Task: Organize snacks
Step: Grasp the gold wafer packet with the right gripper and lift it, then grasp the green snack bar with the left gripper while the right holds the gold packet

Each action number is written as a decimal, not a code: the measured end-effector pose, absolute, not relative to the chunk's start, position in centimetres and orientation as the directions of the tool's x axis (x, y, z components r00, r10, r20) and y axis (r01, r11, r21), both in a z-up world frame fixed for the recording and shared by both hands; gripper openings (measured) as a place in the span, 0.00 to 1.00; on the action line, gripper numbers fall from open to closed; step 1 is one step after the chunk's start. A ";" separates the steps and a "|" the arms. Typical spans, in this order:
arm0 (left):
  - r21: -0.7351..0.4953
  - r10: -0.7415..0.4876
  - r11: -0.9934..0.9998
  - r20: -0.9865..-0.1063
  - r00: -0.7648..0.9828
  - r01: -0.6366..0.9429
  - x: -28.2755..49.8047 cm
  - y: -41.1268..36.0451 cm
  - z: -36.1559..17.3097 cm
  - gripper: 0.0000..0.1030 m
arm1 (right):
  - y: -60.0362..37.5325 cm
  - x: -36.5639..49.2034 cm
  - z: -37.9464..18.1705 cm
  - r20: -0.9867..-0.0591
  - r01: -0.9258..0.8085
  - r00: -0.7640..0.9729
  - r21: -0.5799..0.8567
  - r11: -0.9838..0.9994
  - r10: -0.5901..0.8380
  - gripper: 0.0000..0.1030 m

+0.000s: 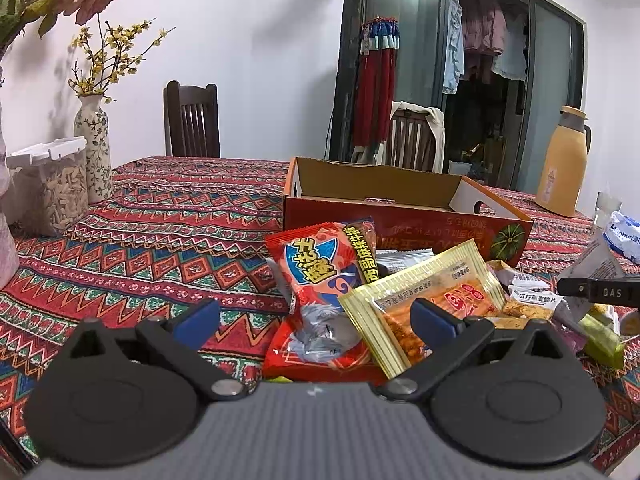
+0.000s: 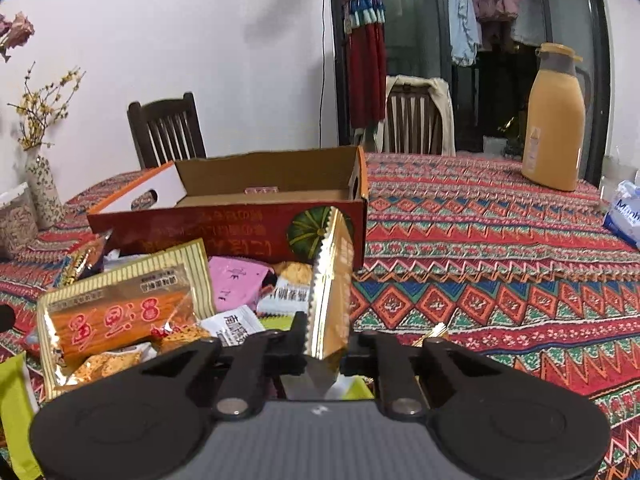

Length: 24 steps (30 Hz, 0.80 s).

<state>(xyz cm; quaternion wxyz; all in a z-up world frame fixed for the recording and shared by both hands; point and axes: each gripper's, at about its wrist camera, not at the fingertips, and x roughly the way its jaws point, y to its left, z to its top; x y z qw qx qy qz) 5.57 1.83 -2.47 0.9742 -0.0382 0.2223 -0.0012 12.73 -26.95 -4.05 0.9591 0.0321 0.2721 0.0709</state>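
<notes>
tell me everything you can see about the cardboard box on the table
The cardboard box is long, low and open-topped, plain brown inside and red outside with yellow lettering and a green pumpkin picture. One white end flap with a hand-hole cutout leans outward. It stands upright on the patterned tablecloth, behind the pile of snack packets, some of which lie against its front wall. It looks nearly empty.

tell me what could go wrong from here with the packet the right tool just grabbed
1. The right tool pinches the gold foil packet only near its lower corner, so the slick foil may slip or swing on the way to the cardboard box.
2. The box's near wall stands between the packet and the opening; a low carry could snag it.
3. The left tool hangs open over the snack pile and could nudge packets.
</notes>
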 end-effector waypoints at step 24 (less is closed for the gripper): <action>-0.051 0.002 0.998 -0.421 0.907 -0.026 2.4 3.2 -1.9 1.00 | -26.9 5.4 -1.8 -0.383 -0.082 0.916 0.110 0.991 0.118 0.13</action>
